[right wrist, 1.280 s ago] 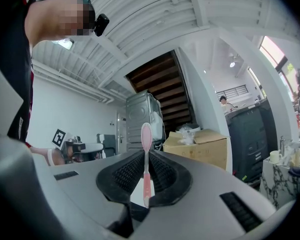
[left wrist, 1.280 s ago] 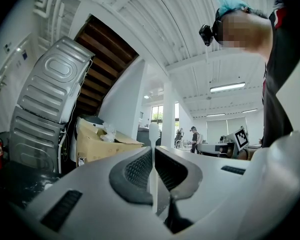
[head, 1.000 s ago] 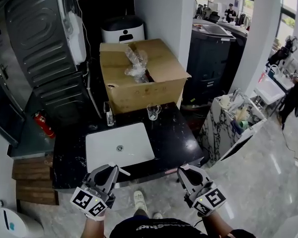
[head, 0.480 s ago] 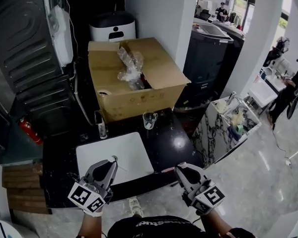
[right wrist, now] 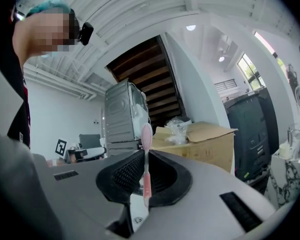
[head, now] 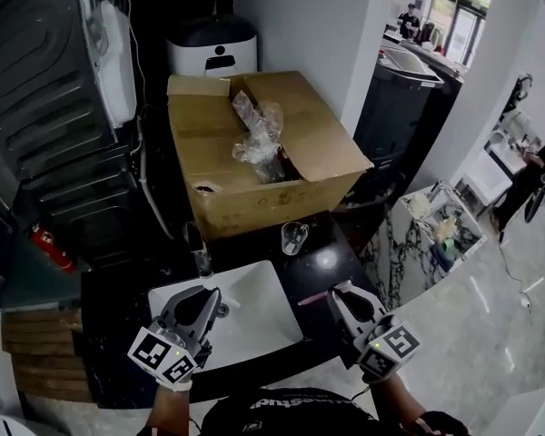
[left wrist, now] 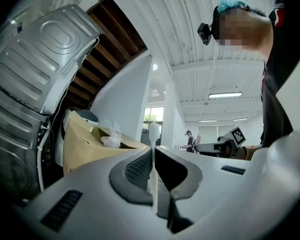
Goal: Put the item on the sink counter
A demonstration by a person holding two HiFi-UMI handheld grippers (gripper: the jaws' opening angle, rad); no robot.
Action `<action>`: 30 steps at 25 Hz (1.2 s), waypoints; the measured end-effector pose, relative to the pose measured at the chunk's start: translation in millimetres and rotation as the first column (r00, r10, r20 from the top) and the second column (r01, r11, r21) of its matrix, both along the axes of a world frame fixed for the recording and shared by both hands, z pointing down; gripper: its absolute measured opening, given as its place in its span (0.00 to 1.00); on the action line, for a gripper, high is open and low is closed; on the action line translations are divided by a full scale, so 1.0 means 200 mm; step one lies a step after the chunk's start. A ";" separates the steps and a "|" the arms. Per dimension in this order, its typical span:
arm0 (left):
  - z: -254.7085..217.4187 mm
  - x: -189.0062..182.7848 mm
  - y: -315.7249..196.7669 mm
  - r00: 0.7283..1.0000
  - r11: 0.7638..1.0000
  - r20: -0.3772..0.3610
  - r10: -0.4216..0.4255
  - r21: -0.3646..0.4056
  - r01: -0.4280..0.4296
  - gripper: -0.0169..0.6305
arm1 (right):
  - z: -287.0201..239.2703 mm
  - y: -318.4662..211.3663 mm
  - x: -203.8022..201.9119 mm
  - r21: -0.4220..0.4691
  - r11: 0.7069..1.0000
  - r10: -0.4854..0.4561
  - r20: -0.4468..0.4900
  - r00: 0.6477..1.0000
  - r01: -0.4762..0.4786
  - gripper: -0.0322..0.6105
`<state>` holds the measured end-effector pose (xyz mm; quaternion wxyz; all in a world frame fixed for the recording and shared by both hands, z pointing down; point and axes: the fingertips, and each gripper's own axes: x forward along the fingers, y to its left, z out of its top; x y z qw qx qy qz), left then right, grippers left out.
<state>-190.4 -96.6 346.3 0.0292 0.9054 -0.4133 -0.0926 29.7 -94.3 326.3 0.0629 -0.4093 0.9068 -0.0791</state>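
Note:
A white toothbrush [left wrist: 153, 149] stands upright between the jaws of my left gripper [left wrist: 153, 176], which is shut on it. In the head view the left gripper [head: 203, 300] hovers over the near left part of the white basin [head: 254, 321], and the brush [head: 227, 305] pokes out to its right. My right gripper [right wrist: 145, 176] is shut on a pink toothbrush [right wrist: 146, 154]. In the head view the right gripper [head: 339, 296] is above the near right of the black sink counter [head: 331, 262], with the pink brush [head: 313, 297] sticking out leftwards.
A clear glass [head: 293, 237] and a faucet [head: 200, 257] stand at the back of the counter. Behind them is an open cardboard box [head: 254, 171] holding crumpled plastic [head: 259, 134]. A tilted grey machine [head: 45, 107] fills the left. A marble-patterned unit [head: 436, 230] stands to the right.
Both grippers have moved forward from the counter's near edge to over the basin and counter, each still holding its toothbrush. The counter and box look closer.

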 end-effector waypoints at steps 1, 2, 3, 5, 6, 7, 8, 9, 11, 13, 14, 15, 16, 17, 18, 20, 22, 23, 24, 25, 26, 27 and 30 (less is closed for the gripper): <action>0.01 -0.01 -0.03 1.000 1.000 -0.002 0.004 -0.001 -0.004 0.07 | -0.01 -0.03 -0.01 -0.002 1.000 0.004 0.012 1.000 -0.004 0.14; 0.01 -0.02 -0.05 1.000 1.000 -0.003 0.007 -0.002 -0.007 0.07 | -0.01 -0.05 -0.02 0.001 1.000 0.009 0.013 1.000 -0.009 0.14; 0.02 -0.02 -0.08 1.000 1.000 -0.006 0.010 -0.005 -0.010 0.07 | -0.01 -0.07 -0.02 0.005 1.000 0.013 0.007 1.000 -0.013 0.14; 0.03 -0.01 -0.11 1.000 1.000 -0.018 0.009 -0.016 -0.009 0.07 | 0.00 -0.10 -0.01 0.013 1.000 0.019 -0.014 1.000 -0.018 0.14; 0.04 0.00 -0.11 1.000 1.000 -0.024 0.006 -0.022 -0.007 0.07 | 0.01 -0.12 0.00 0.018 1.000 0.022 -0.030 0.999 -0.021 0.14; 0.04 0.01 -0.12 1.000 1.000 -0.025 0.004 -0.026 -0.005 0.07 | 0.02 -0.14 0.02 0.024 0.999 0.026 -0.053 0.998 -0.025 0.14; 0.05 0.03 -0.12 1.000 1.000 -0.019 0.003 -0.026 -0.004 0.07 | 0.03 -0.16 0.03 0.032 0.999 0.032 -0.077 0.997 -0.029 0.14; 0.04 0.04 -0.13 1.000 1.000 -0.007 0.004 -0.024 -0.004 0.07 | 0.04 -0.19 0.05 0.041 0.999 0.037 -0.096 0.995 -0.033 0.14; 0.03 0.07 -0.15 1.000 1.000 0.011 -0.001 -0.023 0.001 0.07 | 0.05 -0.27 0.08 0.064 0.997 0.041 -0.125 0.991 -0.033 0.14; 0.02 0.09 -0.16 1.000 0.999 0.016 -0.021 -0.028 0.021 0.07 | 0.04 -0.35 0.07 0.091 0.996 0.022 -0.121 0.992 -0.011 0.14; 0.01 0.09 -0.16 0.999 0.999 0.018 -0.034 -0.031 0.034 0.07 | 0.04 -0.40 0.05 0.105 0.994 0.008 -0.110 0.994 0.003 0.14; 0.02 0.10 -0.17 0.999 0.998 0.023 -0.046 -0.034 0.047 0.07 | 0.04 -0.44 0.05 0.116 0.993 0.000 -0.108 0.994 0.013 0.14; 0.02 0.10 -0.18 0.998 0.998 0.031 -0.058 -0.037 0.059 0.07 | 0.06 -0.48 0.05 0.125 0.992 -0.002 -0.119 0.993 0.017 0.14; 0.03 0.11 -0.19 0.997 0.997 0.039 -0.068 -0.040 0.070 0.07 | 0.09 -0.53 0.06 0.135 0.991 0.002 -0.137 0.991 0.016 0.14; 0.04 0.12 -0.20 0.996 0.996 0.046 -0.078 -0.044 0.080 0.07 | 0.13 -0.58 0.07 0.146 0.989 0.010 -0.157 0.988 0.013 0.14; 0.04 0.13 -0.21 0.994 0.994 0.063 -0.093 -0.048 0.096 0.07 | 0.20 -0.69 0.09 0.170 0.985 0.038 -0.172 0.984 -0.008 0.14; 0.05 0.15 -0.20 0.991 0.993 0.087 -0.106 -0.051 0.111 0.07 | 0.29 -0.79 0.11 0.181 0.983 0.068 -0.167 0.984 -0.038 0.14; 0.05 0.15 -0.19 0.989 0.991 0.098 -0.114 -0.055 0.120 0.07 | 0.34 -0.84 0.12 0.179 0.982 0.082 -0.163 0.983 -0.053 0.14; 0.05 0.15 -0.19 0.986 0.989 0.108 -0.124 -0.062 0.131 0.07 | 0.38 -0.89 0.13 0.172 0.983 0.094 -0.158 0.983 -0.066 0.14; 0.06 0.15 -0.19 0.984 0.987 0.116 -0.136 -0.070 0.144 0.07 | 0.43 -0.94 0.13 0.162 0.984 0.100 -0.153 0.983 -0.075 0.14; 0.07 0.14 -0.19 0.981 0.984 0.124 -0.148 -0.079 0.158 0.07 | 0.48 -0.98 0.13 0.150 0.985 0.102 -0.151 0.983 -0.079 0.14; 0.09 0.13 -0.19 0.978 0.981 0.131 -0.160 -0.088 0.173 0.07 | 0.52 -1.03 0.13 0.140 0.987 0.100 -0.152 0.983 -0.079 0.14; 0.13 0.10 -0.19 0.969 0.970 0.145 -0.198 -0.112 0.215 0.07 | 0.65 -1.14 0.10 0.114 0.991 0.087 -0.177 0.980 -0.067 0.14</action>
